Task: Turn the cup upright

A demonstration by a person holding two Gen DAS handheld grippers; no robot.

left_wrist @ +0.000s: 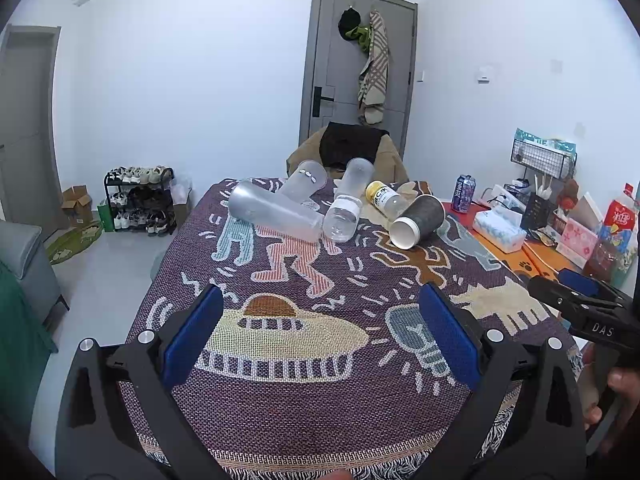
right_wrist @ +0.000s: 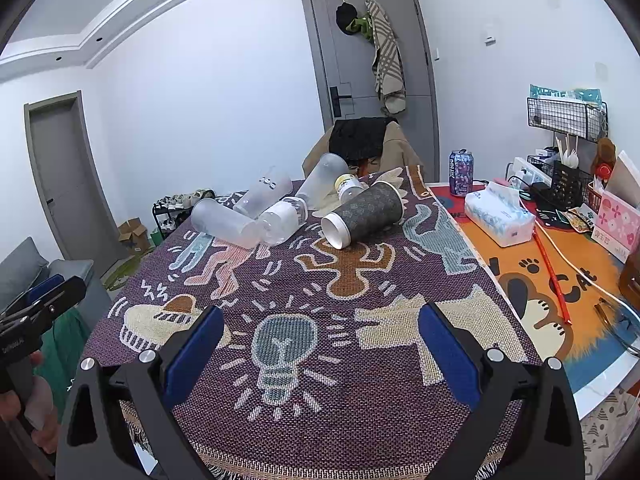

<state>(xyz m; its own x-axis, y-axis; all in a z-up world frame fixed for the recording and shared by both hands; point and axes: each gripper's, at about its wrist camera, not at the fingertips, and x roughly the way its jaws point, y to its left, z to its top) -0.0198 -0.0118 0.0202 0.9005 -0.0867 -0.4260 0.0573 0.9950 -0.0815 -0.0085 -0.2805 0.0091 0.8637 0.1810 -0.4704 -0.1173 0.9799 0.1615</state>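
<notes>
A dark patterned paper cup point(left_wrist: 420, 219) point(right_wrist: 365, 213) lies on its side at the far end of the table, white rim toward me. Left of it lie several clear plastic cups point(left_wrist: 276, 213) point(right_wrist: 225, 222) and a clear bottle point(left_wrist: 343, 216) point(right_wrist: 282, 220), plus a yellow-capped bottle point(left_wrist: 386, 197) point(right_wrist: 349, 186), all on their sides. My left gripper point(left_wrist: 320, 332) is open and empty, low over the near part of the patterned cloth point(left_wrist: 304, 408). My right gripper point(right_wrist: 320, 350) is open and empty, also near the front edge point(right_wrist: 320, 420). Both are well short of the cups.
To the right are an orange cat mat point(right_wrist: 560, 280), a tissue pack point(right_wrist: 500, 214), a drink can point(right_wrist: 461, 173), wire baskets point(right_wrist: 568, 118) and boxes. A chair with clothes point(right_wrist: 366, 140) stands behind the table. A shoe rack point(left_wrist: 140, 200) is on the floor at left.
</notes>
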